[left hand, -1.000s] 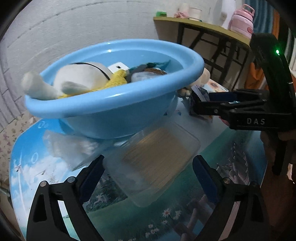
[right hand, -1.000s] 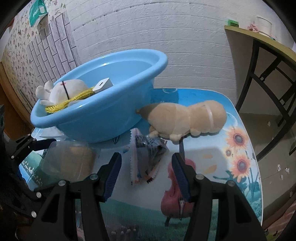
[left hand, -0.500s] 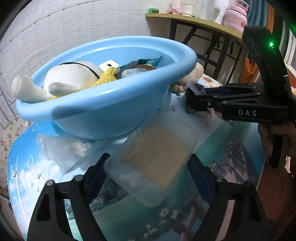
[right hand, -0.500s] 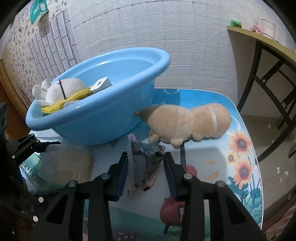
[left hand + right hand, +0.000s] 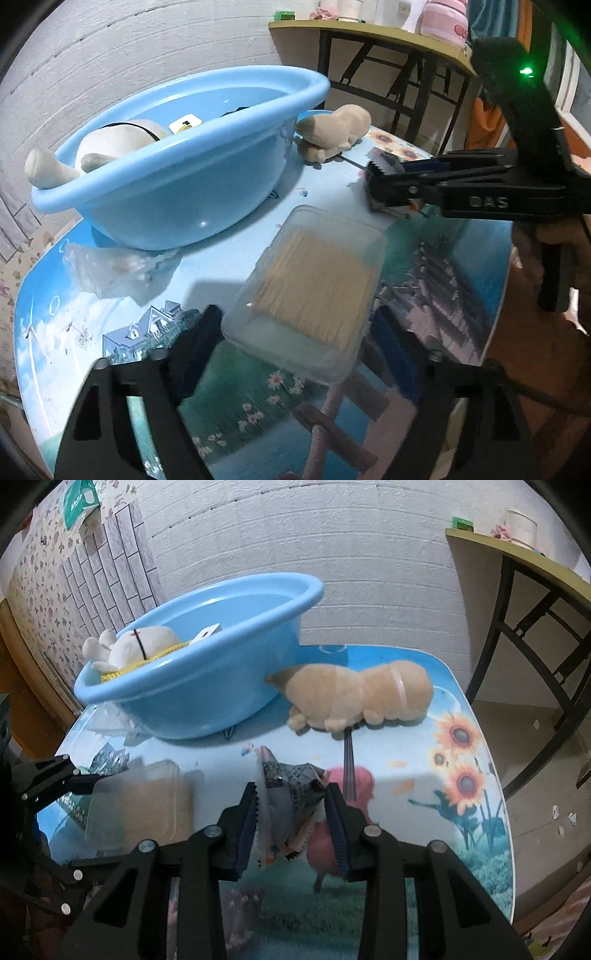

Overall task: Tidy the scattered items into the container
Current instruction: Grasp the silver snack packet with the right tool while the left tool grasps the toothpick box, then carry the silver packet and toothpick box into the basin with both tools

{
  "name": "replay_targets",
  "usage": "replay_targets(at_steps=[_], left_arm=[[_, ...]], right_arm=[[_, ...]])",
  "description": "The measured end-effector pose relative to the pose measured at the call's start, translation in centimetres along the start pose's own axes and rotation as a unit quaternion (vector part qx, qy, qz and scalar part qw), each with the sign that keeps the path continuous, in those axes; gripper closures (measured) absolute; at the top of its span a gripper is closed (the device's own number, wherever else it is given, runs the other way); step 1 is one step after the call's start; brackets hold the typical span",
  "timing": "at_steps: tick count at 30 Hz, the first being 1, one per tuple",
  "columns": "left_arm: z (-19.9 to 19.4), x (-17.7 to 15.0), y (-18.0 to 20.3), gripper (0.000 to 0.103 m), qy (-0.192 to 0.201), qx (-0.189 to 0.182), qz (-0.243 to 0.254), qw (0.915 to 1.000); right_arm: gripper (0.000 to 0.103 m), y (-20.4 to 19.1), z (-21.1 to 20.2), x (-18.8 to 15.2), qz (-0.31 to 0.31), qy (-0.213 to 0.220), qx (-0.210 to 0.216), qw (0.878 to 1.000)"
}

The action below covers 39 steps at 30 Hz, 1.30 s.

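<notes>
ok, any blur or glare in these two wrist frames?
Left wrist: own fingers smeared by motion blur, small glare spot on the blue basin, green LED flare top right. Right wrist: sharper; clear box looks soft, and straight lines bow from fisheye distortion.

Both grippers matte black plastic, angular open-frame arms. Left gripper (image 5: 295, 328): silver screw heads on each arm, dark blue pads on inner jaw faces. Right gripper (image 5: 291, 812): silver screws along arms, blue ribbed pads with serrated edges; from the left wrist camera, pale "DAS" lettering on its side, green LED lit on upper housing. Bare skin of right hand (image 5: 554, 236) behind the lettering.
</notes>
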<state>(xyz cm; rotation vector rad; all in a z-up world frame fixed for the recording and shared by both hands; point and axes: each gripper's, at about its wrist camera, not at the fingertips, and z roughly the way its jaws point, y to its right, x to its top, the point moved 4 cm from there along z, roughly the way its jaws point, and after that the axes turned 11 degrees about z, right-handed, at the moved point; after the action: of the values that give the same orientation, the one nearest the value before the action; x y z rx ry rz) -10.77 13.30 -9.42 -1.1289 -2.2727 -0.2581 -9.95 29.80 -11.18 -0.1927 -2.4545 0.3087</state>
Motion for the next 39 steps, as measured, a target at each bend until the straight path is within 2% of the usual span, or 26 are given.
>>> replay_targets(at_steps=[6, 7, 8, 12, 15, 16, 18, 21, 22, 23, 24, 27, 37, 39], left_arm=[[0.7, 0.6, 0.4, 0.013, 0.001, -0.009, -0.001, 1.0], [0.7, 0.8, 0.5, 0.015, 0.001, -0.008, 0.002, 1.0], [0.4, 0.9, 0.6, 0.027, 0.004, -0.005, 0.007, 1.0], [0.3, 1.0, 0.9, 0.033, 0.002, -0.012, 0.012, 0.9999], [0.0, 0.6, 1.0, 0.033, 0.0, -0.01, 0.01, 0.9999], [0.1, 0.6, 0.9, 0.033, 0.0, -0.01, 0.007, 0.9999], [0.4, 0.5, 0.8, 0.024, 0.0, -0.002, 0.007, 1.0], [0.8, 0.8, 0.5, 0.022, 0.003, 0.0, 0.0, 1.0], [0.9, 0.9, 0.6, 0.022, 0.004, 0.001, 0.0, 1.0], [0.8, 0.9, 0.6, 0.028, 0.006, 0.0, 0.0, 1.0], [0.7, 1.1, 0.8, 0.037, 0.011, -0.001, 0.002, 0.9999], [0.5, 1.3, 1.3, 0.039, 0.013, 0.012, 0.009, 0.9998], [-1.8, 2.6, 1.9, 0.041, 0.055, -0.001, -0.01, 0.9984], [-2.1, 2.7, 1.8, 0.041, 0.058, 0.006, -0.014, 0.9982]], right_arm=[[0.068, 0.2, -0.3, -0.1, -0.001, -0.002, 0.004, 1.0], [0.068, 0.2, -0.3, -0.1, -0.003, -0.001, 0.004, 1.0], [0.068, 0.1, -0.3, -0.1, -0.005, -0.001, 0.004, 1.0], [0.067, 0.2, -0.2, -0.1, -0.009, -0.006, 0.006, 1.0], [0.064, 0.2, -0.1, -0.2, -0.009, -0.008, 0.011, 1.0], [0.059, 0.1, -0.1, -0.3, -0.013, -0.007, 0.009, 1.0], [0.051, 0.1, 0.2, -0.3, -0.018, -0.01, 0.003, 1.0], [0.05, 0.3, 0.9, -0.4, -0.013, -0.02, 0.002, 1.0], [0.05, 0.3, 0.9, -0.4, -0.014, -0.016, 0.002, 1.0], [0.052, 0.2, 0.9, -0.5, -0.019, -0.015, 0.0, 1.0], [0.063, 0.2, 0.9, -0.6, -0.026, -0.012, -0.002, 1.0], [0.067, 0.4, 0.6, -0.6, -0.02, -0.009, 0.003, 1.0], [0.069, 1.0, -2.5, 0.5, -0.002, 0.032, 0.024, 0.999], [0.069, 0.7, -3.0, 0.7, -0.005, 0.036, 0.028, 0.999]])
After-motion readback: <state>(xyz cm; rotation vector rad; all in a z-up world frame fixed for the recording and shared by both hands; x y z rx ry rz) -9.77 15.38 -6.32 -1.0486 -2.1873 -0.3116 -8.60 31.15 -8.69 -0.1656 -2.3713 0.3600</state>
